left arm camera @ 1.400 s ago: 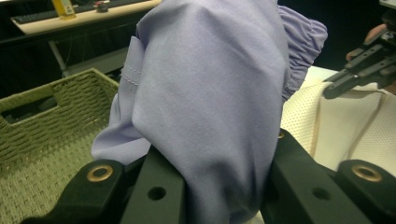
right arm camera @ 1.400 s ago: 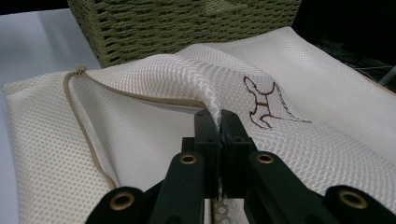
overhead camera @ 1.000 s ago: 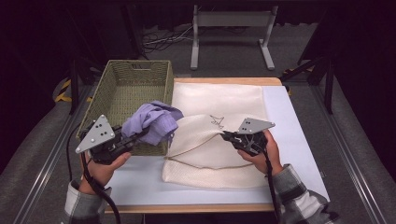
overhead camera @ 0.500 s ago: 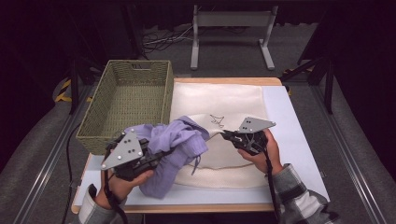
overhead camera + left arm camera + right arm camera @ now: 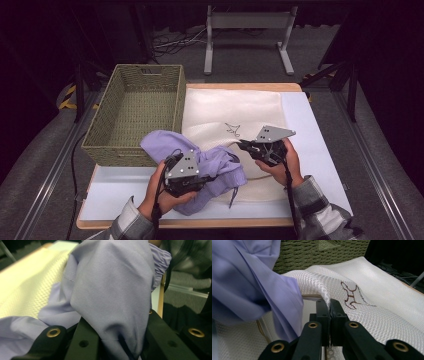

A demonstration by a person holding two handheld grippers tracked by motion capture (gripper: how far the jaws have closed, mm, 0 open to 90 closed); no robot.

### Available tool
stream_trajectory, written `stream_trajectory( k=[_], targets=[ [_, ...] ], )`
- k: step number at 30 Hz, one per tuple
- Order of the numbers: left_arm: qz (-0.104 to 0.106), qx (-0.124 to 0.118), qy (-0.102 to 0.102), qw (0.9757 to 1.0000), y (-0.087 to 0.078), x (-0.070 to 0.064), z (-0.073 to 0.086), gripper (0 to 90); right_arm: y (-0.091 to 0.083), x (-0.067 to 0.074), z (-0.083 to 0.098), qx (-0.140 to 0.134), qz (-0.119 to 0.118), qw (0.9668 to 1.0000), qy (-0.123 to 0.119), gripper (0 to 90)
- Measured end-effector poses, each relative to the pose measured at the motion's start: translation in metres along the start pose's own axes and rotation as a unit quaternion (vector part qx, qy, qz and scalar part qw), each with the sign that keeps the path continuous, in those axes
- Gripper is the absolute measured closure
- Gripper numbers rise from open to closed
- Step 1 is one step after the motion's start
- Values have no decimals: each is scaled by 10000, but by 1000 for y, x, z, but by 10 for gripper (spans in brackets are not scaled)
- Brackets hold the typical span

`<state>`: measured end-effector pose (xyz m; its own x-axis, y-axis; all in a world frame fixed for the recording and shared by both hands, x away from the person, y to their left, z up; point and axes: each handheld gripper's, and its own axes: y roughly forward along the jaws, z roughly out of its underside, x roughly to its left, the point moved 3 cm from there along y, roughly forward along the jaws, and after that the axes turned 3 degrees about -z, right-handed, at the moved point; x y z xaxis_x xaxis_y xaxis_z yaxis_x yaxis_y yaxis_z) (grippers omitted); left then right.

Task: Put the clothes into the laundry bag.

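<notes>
Garment and bag mouth at the near edge of the table. The left gripper (image 5: 202, 176) is clenched on a bunch of the lilac garment (image 5: 220, 167), whose cloth fills the space between its jaws in the left gripper view (image 5: 112, 302); the rest of the garment trails back and leftward toward the corner of the woven basket (image 5: 135, 110), so its long axis runs from the basket's near corner to the bag's opening. The right gripper (image 5: 245, 145) is pinched tight on a fold of the white mesh laundry bag (image 5: 235, 107), its jaws meeting on the mesh rim and lifting it into a ridge in the right gripper view (image 5: 329, 305). The garment lies just to the left of that raised rim and overlaps the bag's near edge, touching it. The left hand is the nearer to the garment; the right hand only holds the mouth. Judged from this layout, the next move calls for carrying the garment rightward and away, under the lifted rim.
</notes>
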<state>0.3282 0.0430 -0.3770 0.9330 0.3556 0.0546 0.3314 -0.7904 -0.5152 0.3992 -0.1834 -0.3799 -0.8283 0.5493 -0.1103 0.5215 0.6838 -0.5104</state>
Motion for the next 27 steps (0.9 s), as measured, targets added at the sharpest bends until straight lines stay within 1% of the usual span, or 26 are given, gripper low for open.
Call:
stream_trajectory(
  k=[4,7,8,13,14,15,17,19,21,23,25,27],
  targets=[
    [119,310,-6,9994,23,0,3,803,0,1,0,8,5,10000,-8,880],
    [166,465,-31,9988,37,0,5,803,-1,2,-1,0,3,10000,-23,880],
    [131,511,-1,9986,40,1,6,802,-1,3,-1,-9,6,10000,-27,880],
    [85,657,-96,9978,59,5,4,803,-2,4,-2,-36,-21,10000,-36,880],
    [58,711,-135,9974,65,6,4,803,-3,4,-3,-46,-18,10000,-41,880],
    [35,705,-186,9973,69,8,4,803,-3,5,-3,-67,-21,10000,-48,880],
    [-52,770,-238,9967,75,11,4,803,-4,5,-3,-75,-29,10000,-46,880],
    [-202,784,-319,9962,82,16,4,802,-5,6,-4,-93,-32,9999,-56,880],
    [-299,803,-442,9953,87,20,4,802,-6,6,-3,-97,-39,9999,-58,880],
    [-440,815,-530,9943,90,24,4,801,-7,6,-3,-102,-45,9999,-59,880],
    [-507,826,-599,9935,93,26,4,801,-7,6,-3,-102,-48,9999,-46,880],
    [-639,794,-673,9925,95,29,3,800,-8,7,-3,-109,-66,9999,-55,880]
  ],
)
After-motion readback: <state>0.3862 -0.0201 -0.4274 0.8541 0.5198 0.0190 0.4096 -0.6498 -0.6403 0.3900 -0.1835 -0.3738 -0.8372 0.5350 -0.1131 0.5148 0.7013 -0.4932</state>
